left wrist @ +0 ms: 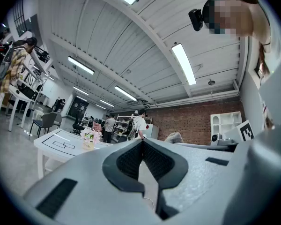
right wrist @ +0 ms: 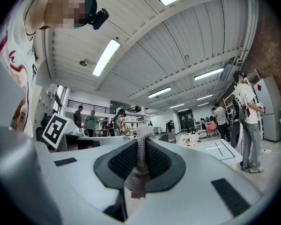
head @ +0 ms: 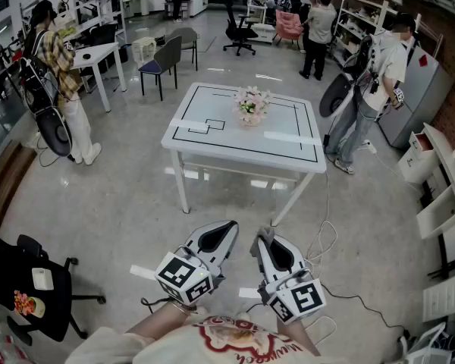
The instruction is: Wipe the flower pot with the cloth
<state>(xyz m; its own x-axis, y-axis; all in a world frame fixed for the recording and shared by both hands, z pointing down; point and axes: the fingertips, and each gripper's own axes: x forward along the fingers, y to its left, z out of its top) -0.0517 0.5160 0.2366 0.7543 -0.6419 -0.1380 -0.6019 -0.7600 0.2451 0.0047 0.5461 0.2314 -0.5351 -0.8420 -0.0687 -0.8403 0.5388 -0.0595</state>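
White table (head: 288, 116) — flower pot (head: 252, 111) (seemingly centred) atop.

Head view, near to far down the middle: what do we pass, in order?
Abreast, left gripper and right gripper with the cloth → white table → flower pot → black office chair.

Flower pot (head: 250, 120) too small to detail; cloth (right wrist: 136, 179) largely hidden inside right claw (right wrist: 141, 140).

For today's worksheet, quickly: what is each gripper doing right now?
Left gripper: closed, nothing between its jaws.
Right gripper: closed on the grey cloth.
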